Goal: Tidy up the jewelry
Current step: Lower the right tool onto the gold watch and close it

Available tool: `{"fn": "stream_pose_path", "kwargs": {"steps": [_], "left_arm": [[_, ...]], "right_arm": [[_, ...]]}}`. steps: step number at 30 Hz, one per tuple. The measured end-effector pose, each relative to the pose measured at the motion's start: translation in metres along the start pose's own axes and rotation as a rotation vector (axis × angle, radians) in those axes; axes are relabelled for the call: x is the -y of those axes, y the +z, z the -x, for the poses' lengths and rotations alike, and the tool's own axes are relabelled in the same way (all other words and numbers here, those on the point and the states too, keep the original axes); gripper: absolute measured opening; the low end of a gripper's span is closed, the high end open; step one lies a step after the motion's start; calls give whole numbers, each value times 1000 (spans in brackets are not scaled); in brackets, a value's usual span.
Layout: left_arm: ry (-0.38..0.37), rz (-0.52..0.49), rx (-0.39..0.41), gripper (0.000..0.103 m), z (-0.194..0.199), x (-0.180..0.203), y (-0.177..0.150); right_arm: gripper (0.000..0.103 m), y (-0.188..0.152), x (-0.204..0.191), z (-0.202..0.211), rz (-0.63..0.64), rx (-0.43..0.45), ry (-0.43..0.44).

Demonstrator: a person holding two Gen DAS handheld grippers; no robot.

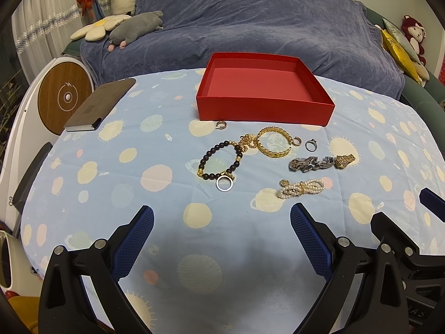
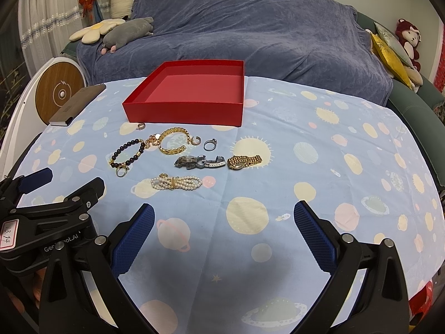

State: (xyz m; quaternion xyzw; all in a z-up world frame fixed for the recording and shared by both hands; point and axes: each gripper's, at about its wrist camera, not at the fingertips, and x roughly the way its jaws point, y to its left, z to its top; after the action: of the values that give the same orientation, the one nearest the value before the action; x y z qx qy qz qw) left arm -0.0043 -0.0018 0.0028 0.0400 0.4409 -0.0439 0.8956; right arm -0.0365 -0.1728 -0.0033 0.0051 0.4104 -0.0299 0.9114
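An open, empty red box [image 1: 264,108] [image 2: 183,110] sits at the far side of the table. In front of it lies jewelry: a dark bead bracelet [image 1: 219,161] [image 2: 126,153] with a plain ring [image 1: 224,183], a gold bangle [image 1: 274,142] [image 2: 172,140], a stone ring [image 1: 310,145] [image 2: 210,144], a silver watch [image 1: 308,164] [image 2: 198,162], a gold watch [image 1: 344,161] [image 2: 243,161], a pearl bracelet [image 1: 301,189] [image 2: 175,182]. My left gripper [image 1: 221,239] and right gripper [image 2: 224,238] are both open and empty, above the near cloth.
A dark notebook [image 1: 100,105] lies at the table's left edge. A small ring [image 1: 221,125] lies by the box front. A round wooden-faced device [image 1: 65,97] stands left of the table. A blue-covered sofa [image 1: 250,19] with plush toys stands behind.
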Motion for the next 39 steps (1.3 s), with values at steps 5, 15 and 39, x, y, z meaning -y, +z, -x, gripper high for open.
{"fn": "stream_pose_path", "kwargs": {"steps": [5, 15, 39], "left_arm": [[-31, 29, -33, 96, -7, -1, 0], [-20, 106, -84, 96, -34, -27, 9], [-77, 125, -95, 96, -78, -44, 12]], "right_arm": [[98, 2, 10, -11, -16, -2, 0], [85, 9, 41, -57, -155, -79, 72], [55, 28, 41, -107, -188, -124, 144]]}}
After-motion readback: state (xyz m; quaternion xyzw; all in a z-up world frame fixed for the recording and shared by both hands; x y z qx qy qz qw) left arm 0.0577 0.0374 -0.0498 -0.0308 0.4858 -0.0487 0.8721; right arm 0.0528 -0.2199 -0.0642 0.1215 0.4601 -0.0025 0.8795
